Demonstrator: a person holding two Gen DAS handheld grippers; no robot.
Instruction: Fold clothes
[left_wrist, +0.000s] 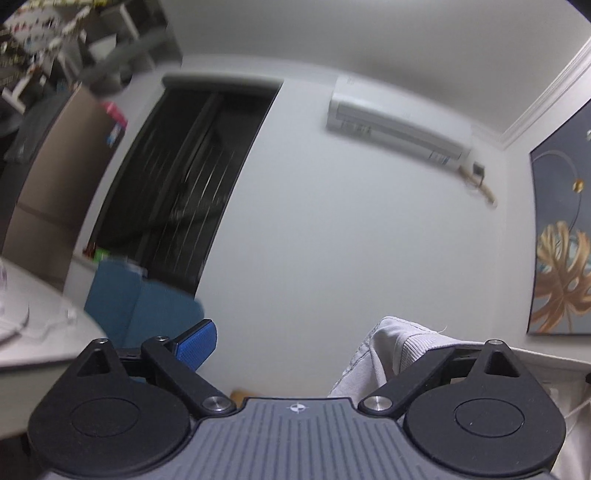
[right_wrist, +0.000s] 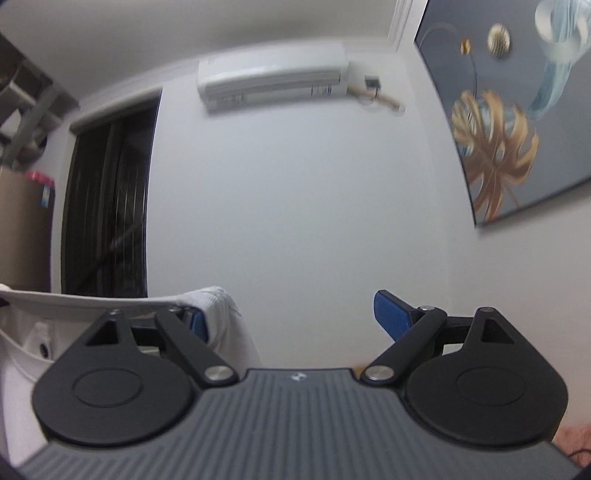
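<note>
both tools point at a pale wall, so the table surface below is out of sight. the left tool (left_wrist: 306, 343) stands wide apart, its right finger hidden under the white garment (left_wrist: 391, 354) draped over it. the right tool (right_wrist: 295, 314) is also spread, the garment (right_wrist: 221, 317) hanging over its left finger (right_wrist: 197, 321), the rest cut off.

White wall (right_wrist: 295, 203) w/ AC unit (right_wrist: 273, 79), dark window (left_wrist: 184, 177), leaf painting (right_wrist: 509, 122).

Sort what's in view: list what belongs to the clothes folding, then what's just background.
Job:
white garment
left gripper
right gripper

Background:
air conditioner
leaf painting
dark doorway
blue chair
</note>
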